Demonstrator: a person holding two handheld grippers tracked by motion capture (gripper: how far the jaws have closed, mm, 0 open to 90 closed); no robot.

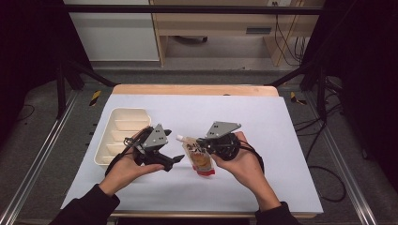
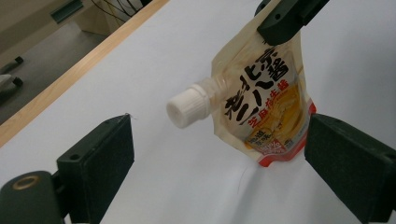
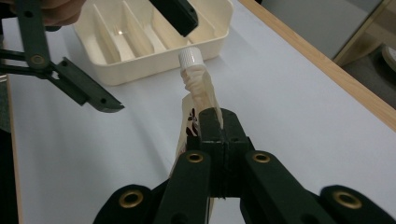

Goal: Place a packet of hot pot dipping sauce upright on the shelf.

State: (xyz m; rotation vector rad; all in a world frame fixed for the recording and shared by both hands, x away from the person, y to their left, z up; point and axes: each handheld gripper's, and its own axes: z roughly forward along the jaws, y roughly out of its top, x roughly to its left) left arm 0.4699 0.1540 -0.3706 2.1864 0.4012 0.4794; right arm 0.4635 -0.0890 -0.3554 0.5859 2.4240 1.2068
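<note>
Counter [image 1: 281, 154], white sheet over it. Divided tray [image 1: 123, 123] sits beyond the left gripper [image 1: 176, 159], jaws wide and holding nothing. Right gripper [image 1: 199, 143] is clamped on a sauce pouch's [image 1: 201, 159] top edge. Pouch hangs just ahead of the left gripper, white cap [image 2: 187, 106] pointing toward the tray.

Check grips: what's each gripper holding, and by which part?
Right gripper is shut on the spouted sauce pouch, clamping its top edge beside the white cap. Left gripper is open and holds nothing.
</note>
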